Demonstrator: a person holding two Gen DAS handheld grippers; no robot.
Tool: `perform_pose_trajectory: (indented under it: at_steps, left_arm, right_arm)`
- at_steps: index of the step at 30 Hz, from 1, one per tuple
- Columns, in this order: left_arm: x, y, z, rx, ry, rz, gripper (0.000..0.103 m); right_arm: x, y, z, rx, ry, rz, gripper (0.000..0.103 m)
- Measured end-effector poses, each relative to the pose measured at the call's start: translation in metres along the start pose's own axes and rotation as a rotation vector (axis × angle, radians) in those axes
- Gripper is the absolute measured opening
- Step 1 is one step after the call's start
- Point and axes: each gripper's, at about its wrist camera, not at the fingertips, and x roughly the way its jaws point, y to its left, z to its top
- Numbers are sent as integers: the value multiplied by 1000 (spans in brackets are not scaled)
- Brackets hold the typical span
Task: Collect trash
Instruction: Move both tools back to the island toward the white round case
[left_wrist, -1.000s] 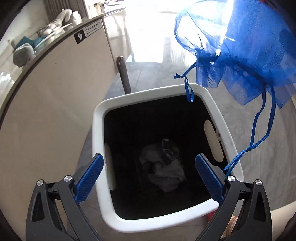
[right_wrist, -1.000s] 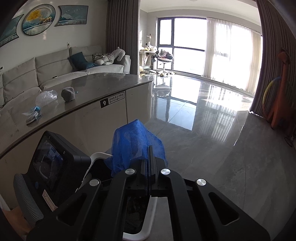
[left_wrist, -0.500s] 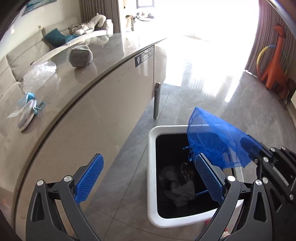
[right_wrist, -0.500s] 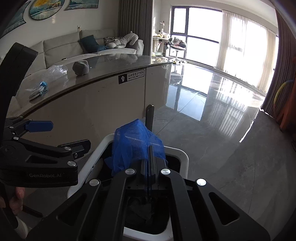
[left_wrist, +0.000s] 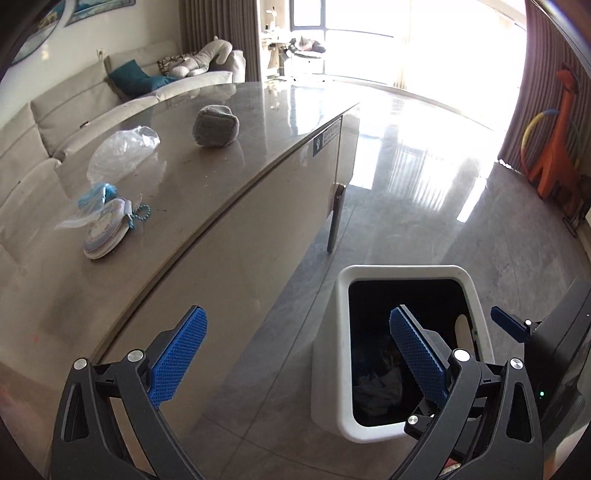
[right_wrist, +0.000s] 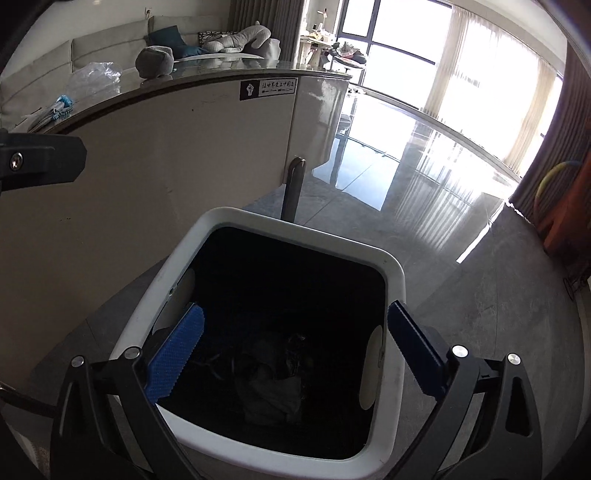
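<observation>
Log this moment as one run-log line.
right gripper: just opened, empty, over bin | left gripper: open, empty | counter: plastic bag, grey ball, keychain

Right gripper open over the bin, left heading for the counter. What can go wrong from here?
1. The right gripper, its jaws just opened and empty, hangs low over the white plastic trash bin; pulling out sideways could clip the rim.
2. On the grey stone countertop, the crumpled clear plastic bag is thin and may slip from the open left gripper.
3. The round blue-and-white keychain pouch lies on a loose wrapper; grabbing one may drag the other.
</observation>
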Motion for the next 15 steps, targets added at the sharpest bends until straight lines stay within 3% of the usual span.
perform_pose_trajectory:
  at_steps: [8, 15]
  left_arm:
    - [-17, 20, 5, -28, -61, 50, 98]
    - [-32, 58, 19, -156, -101, 79, 98]
  right_arm:
    - [-43, -6, 24, 77, -173, 31, 99]
    - [-78, 2, 61, 76, -295, 95, 99]
